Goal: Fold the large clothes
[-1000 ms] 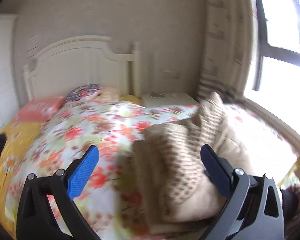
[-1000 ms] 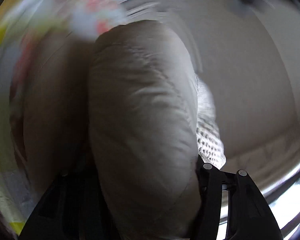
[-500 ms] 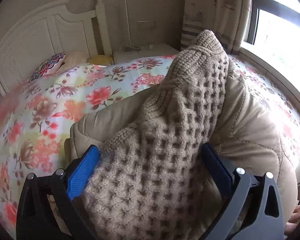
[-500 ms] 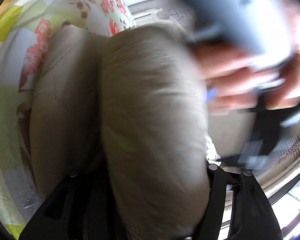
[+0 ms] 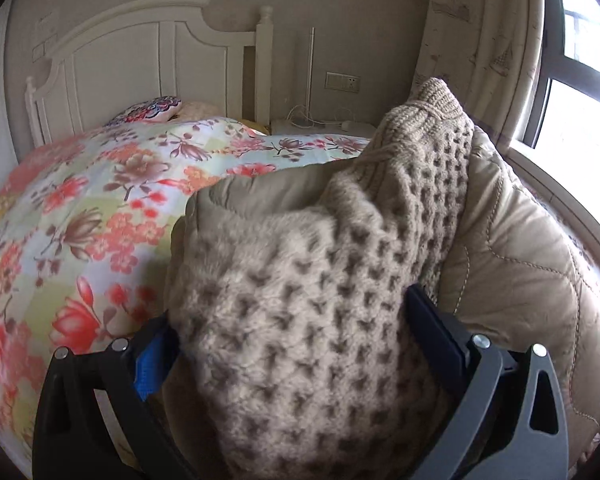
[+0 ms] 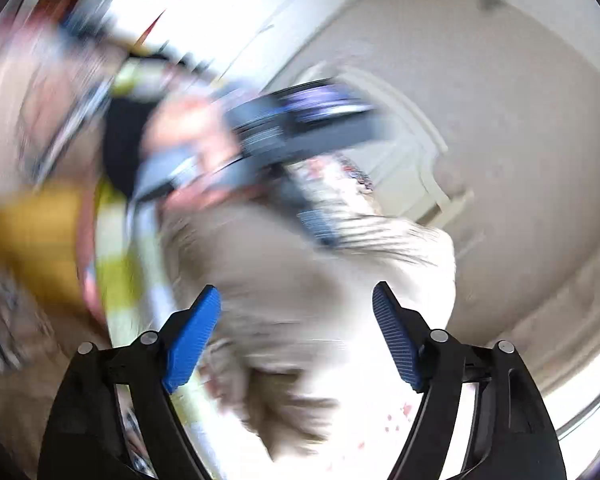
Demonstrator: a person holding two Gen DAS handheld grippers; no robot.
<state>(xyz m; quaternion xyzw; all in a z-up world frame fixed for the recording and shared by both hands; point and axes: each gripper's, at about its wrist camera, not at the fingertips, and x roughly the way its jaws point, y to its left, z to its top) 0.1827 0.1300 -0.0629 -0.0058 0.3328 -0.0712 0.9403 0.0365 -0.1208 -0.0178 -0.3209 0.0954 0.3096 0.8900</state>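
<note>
A folded beige quilted coat with a tan knitted part lies on the floral bedspread. My left gripper has its jaws spread wide around the knitted bundle, the blue pads pressing its sides. My right gripper is open and empty, with blue pads apart; its view is badly motion-blurred. The beige coat shows beyond it, with the other hand-held gripper above.
A white headboard stands at the back, with a patterned pillow and a white nightstand beside it. A curtain and bright window are on the right.
My right gripper has let go of the coat, opened and swung away fast. My left gripper has closed in around the knitted part of the bundle.
</note>
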